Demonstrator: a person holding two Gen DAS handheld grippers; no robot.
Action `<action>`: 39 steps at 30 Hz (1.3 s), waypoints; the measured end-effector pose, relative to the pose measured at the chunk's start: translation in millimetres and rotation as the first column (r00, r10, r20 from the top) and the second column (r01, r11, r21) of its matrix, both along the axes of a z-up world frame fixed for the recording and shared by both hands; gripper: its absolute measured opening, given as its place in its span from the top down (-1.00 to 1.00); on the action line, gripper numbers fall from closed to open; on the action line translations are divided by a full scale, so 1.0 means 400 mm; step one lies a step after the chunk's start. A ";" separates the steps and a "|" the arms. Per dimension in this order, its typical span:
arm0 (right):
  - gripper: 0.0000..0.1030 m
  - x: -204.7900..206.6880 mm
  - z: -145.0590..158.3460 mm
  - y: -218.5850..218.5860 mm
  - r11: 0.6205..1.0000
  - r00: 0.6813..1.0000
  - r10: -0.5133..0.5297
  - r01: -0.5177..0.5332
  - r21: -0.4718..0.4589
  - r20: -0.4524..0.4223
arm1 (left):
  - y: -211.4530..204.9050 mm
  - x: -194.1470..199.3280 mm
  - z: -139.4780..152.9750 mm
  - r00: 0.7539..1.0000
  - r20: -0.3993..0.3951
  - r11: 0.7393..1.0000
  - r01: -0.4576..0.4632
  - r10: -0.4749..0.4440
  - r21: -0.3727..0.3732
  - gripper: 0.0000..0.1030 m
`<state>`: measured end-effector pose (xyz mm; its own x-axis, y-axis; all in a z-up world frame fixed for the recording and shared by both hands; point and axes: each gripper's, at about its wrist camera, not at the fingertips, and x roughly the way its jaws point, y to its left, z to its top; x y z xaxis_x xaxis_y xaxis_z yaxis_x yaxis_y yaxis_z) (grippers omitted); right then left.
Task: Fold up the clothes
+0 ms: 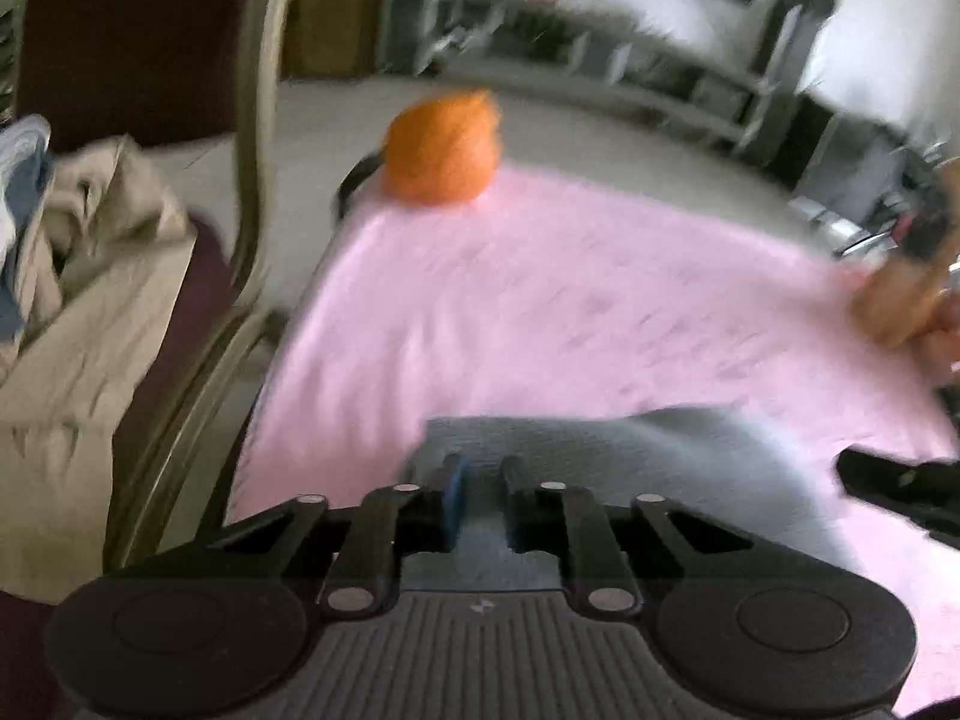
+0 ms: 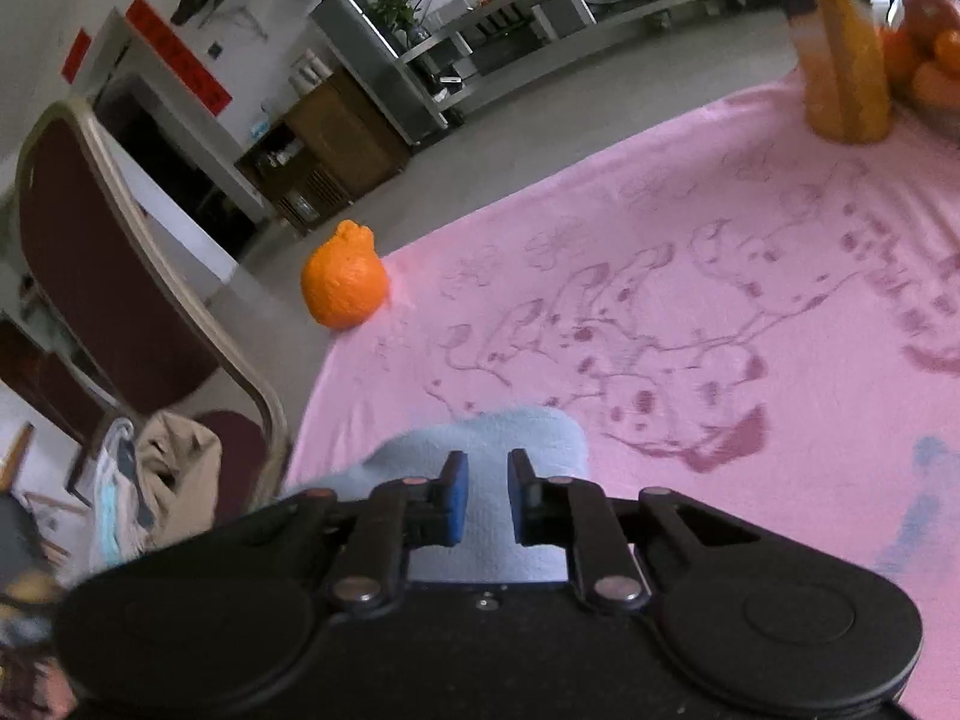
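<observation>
A light blue garment (image 2: 516, 438) lies bunched on the pink tablecloth (image 2: 690, 276) at the near edge. My right gripper (image 2: 487, 495) is nearly shut, and the garment fills the narrow gap between its blue pads. The left wrist view is blurred by motion. There the same garment (image 1: 648, 450) looks grey-blue and runs under and between the fingers of my left gripper (image 1: 483, 480), which also stand close together on it. A black shape (image 1: 900, 492) at the right edge touches the garment's far end; it may be the other gripper.
An orange fruit (image 2: 345, 282) sits at the tablecloth's far left corner. A dark red chair (image 2: 108, 276) beside the table holds beige and blue clothes (image 1: 90, 276). A yellow bottle (image 2: 846, 60) and a bowl of oranges (image 2: 930, 60) stand at the far right.
</observation>
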<state>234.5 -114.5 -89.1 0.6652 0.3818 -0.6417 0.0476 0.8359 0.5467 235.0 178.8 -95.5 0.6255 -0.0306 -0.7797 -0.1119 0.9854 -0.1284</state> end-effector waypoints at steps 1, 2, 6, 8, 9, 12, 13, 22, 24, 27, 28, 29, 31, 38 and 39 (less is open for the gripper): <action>0.70 0.016 -0.015 0.009 1.000 1.000 0.004 -0.004 0.004 -0.011 | 0.008 0.006 -0.003 1.000 -0.010 1.000 -0.016 0.016 -0.009 0.61; 0.73 0.028 -0.030 0.022 1.000 1.000 0.007 -0.007 -0.009 -0.020 | 0.015 0.009 -0.002 1.000 -0.017 1.000 -0.026 0.025 -0.018 0.60; 0.83 0.060 -0.071 0.064 0.988 1.000 0.018 -0.016 -0.152 0.008 | 0.033 0.006 -0.005 0.998 -0.028 0.997 -0.054 0.053 -0.052 0.56; 0.84 0.068 -0.081 0.060 0.989 1.000 0.007 -0.007 -0.148 -0.004 | 0.036 0.004 -0.002 0.998 -0.023 0.996 -0.060 0.059 -0.067 0.56; 0.84 0.071 -0.081 0.055 0.990 1.000 0.010 -0.011 -0.144 -0.012 | 0.037 0.002 0.000 0.998 -0.020 0.995 -0.063 0.062 -0.074 0.55; 0.84 0.053 -0.053 0.026 0.995 0.999 -0.002 -0.001 -0.103 -0.033 | 0.057 -0.045 0.024 0.997 -0.006 0.991 -0.078 0.078 -0.112 0.55; 0.79 0.032 -0.036 0.006 0.998 0.999 -0.014 0.011 -0.062 -0.036 | 0.068 -0.074 0.033 0.997 0.001 0.989 -0.083 0.083 -0.123 0.56; 0.63 -0.216 0.076 -0.122 1.000 0.999 -0.007 0.008 0.020 -0.043 | 0.131 -0.328 0.097 0.993 0.054 0.968 -0.092 0.108 -0.233 0.59; 0.63 -0.255 0.073 -0.129 1.000 0.999 -0.010 0.011 0.029 -0.049 | 0.114 -0.365 0.106 0.992 0.088 0.969 -0.065 0.088 -0.240 0.60; 0.63 -0.293 0.063 -0.113 0.999 0.999 0.015 -0.013 0.043 -0.048 | 0.080 -0.375 0.108 0.992 0.112 0.981 -0.037 0.059 -0.190 0.61; 0.63 -0.302 0.060 -0.099 0.998 0.998 0.037 -0.035 0.046 -0.042 | 0.070 -0.363 0.099 0.994 0.093 0.986 -0.039 0.055 -0.161 0.61; 0.63 -0.309 0.058 -0.083 0.997 0.998 0.060 -0.059 0.044 -0.035 | 0.059 -0.352 0.090 0.996 0.073 0.990 -0.041 0.051 -0.131 0.63; 0.63 -0.316 0.047 -0.044 0.992 0.992 0.122 -0.121 0.022 -0.012 | 0.047 -0.323 0.055 0.998 -0.016 0.996 -0.056 0.055 -0.063 0.63; 1.00 -0.316 -0.061 0.051 0.942 0.974 0.216 -0.227 -0.246 -0.071 | 0.026 -0.296 0.004 0.990 -0.122 0.997 -0.059 0.064 0.048 0.39; 1.00 -0.320 -0.076 0.053 0.938 0.973 0.221 -0.230 -0.260 -0.067 | 0.031 -0.297 0.002 0.990 -0.122 0.997 -0.065 0.070 0.042 0.38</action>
